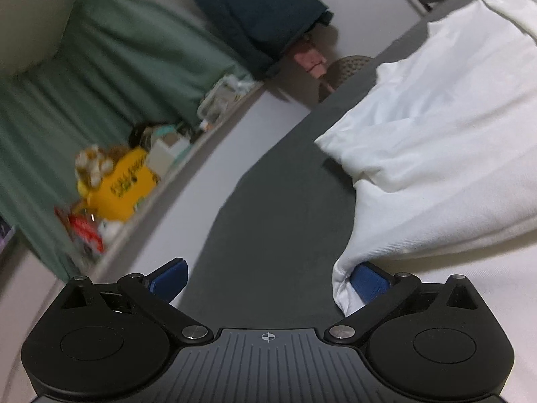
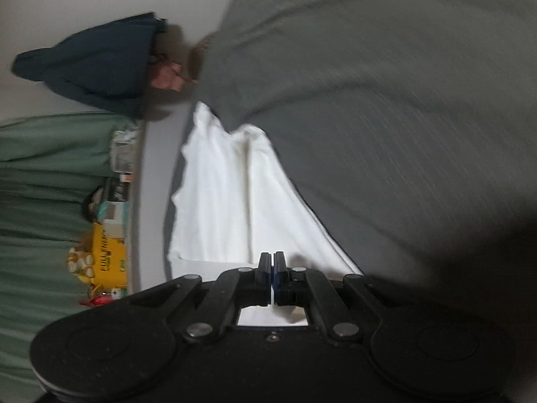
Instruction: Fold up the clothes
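Observation:
A white garment lies partly folded on a dark grey surface, filling the right side of the left wrist view. My left gripper is open wide; a corner of the white cloth drapes over its right blue pad, and its left pad is bare. In the right wrist view, which is rolled sideways, my right gripper is shut on the white garment, which hangs stretched away from the jaws against the grey surface.
A shelf along the wall holds a yellow box, red packets and small containers. A green curtain hangs behind it. A dark blue garment hangs on the white wall. The yellow box also shows in the right wrist view.

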### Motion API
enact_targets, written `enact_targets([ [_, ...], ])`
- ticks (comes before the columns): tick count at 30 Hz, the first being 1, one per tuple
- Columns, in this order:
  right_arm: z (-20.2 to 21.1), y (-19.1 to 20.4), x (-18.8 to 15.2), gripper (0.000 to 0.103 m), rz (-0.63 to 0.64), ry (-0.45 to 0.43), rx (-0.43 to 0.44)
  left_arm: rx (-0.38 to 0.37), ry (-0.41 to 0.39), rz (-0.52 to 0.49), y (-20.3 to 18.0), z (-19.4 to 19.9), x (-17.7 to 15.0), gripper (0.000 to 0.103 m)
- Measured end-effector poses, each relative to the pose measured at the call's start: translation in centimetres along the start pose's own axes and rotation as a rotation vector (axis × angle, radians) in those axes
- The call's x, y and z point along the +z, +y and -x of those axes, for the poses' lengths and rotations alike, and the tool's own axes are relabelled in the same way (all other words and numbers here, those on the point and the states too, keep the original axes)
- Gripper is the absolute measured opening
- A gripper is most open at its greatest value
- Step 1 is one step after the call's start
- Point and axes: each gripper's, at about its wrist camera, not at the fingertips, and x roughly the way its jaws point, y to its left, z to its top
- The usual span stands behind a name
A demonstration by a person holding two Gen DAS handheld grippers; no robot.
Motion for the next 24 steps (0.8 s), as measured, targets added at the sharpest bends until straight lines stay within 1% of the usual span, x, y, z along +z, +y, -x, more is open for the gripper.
enact_targets([
  [1, -0.2, 0.0, -0.1, 0.006, 0.001, 0.002, -0.017, 0.002, 0.002, 0.006, 0.0, 0.0, -0.1, 0.103],
  [3, -0.4, 0.5, -0.2, 0.02, 0.034, 0.019, -0.011, 0.006, 0.007, 0.019, 0.1, -0.1, -0.2, 0.103],
  [4, -0.3, 0.9, -0.3, 0.024, 0.046, 0.021, -0.009, 0.008, 0.009, 0.025, 0.1, -0.1, -0.2, 0.103],
  [6, 0.2, 2.0, -0.5, 0.047, 0.077, 0.011, -0.009, 0.012, 0.014, 0.037, 0.1, -0.2, -0.3, 0.103],
  [7, 0.7, 2.7, -0.7, 0.051, 0.098, -0.002, -0.01, 0.015, 0.016, 0.043, 0.2, -0.2, -0.4, 0.103],
  [9, 2.2, 5.6, -1.6, 0.059, 0.261, -0.059, -0.017, 0.019, 0.021, 0.056, 0.2, -0.2, -0.5, 0.103],
  [10, 2.9, 7.1, -2.1, 0.061, 0.351, -0.09, -0.02, 0.021, 0.024, 0.062, 0.2, -0.3, -0.6, 0.103],
  [12, 1.9, 8.1, -4.3, 0.062, 0.606, -0.02, -0.093, 0.024, 0.027, 0.07, 0.3, -0.3, -0.6, 0.103],
  [14, 0.5, 8.9, -6.8, 0.061, 0.87, 0.068, -0.176, 0.025, 0.029, 0.065, 0.2, -0.3, -0.6, 0.103],
  [15, -0.2, 9.2, -8.0, 0.055, 1.001, 0.114, -0.217, 0.024, 0.029, 0.059, 0.2, -0.3, -0.5, 0.103],
  [16, -0.9, 9.6, -9.2, 0.044, 1.132, 0.16, -0.259, 0.023, 0.028, 0.054, 0.2, -0.3, -0.5, 0.103],
  [17, -1.6, 10.0, -10.4, 0.023, 1.263, 0.207, -0.301, 0.022, 0.028, 0.049, 0.2, -0.3, -0.4, 0.103],
  [18, -2.3, 10.4, -11.7, 0.013, 1.393, 0.255, -0.344, 0.021, 0.026, 0.043, 0.1, -0.3, -0.4, 0.103],
  [19, -3.0, 10.8, -12.9, 0.013, 1.523, 0.303, -0.386, 0.02, 0.025, 0.039, 0.1, -0.3, -0.3, 0.103],
  [20, -3.4, 10.6, -12.8, 0.013, 1.535, 0.316, -0.396, 0.019, 0.024, 0.037, 0.1, -0.3, -0.3, 0.103],
  [22, -3.8, 10.4, -11.7, 0.013, 1.492, 0.316, -0.39, 0.021, 0.024, 0.04, 0.0, -0.3, -0.3, 0.103],
  [24, -3.4, 10.8, -11.0, 0.013, 1.466, 0.286, -0.363, 0.023, 0.024, 0.045, 0.0, -0.3, -0.3, 0.103],
])
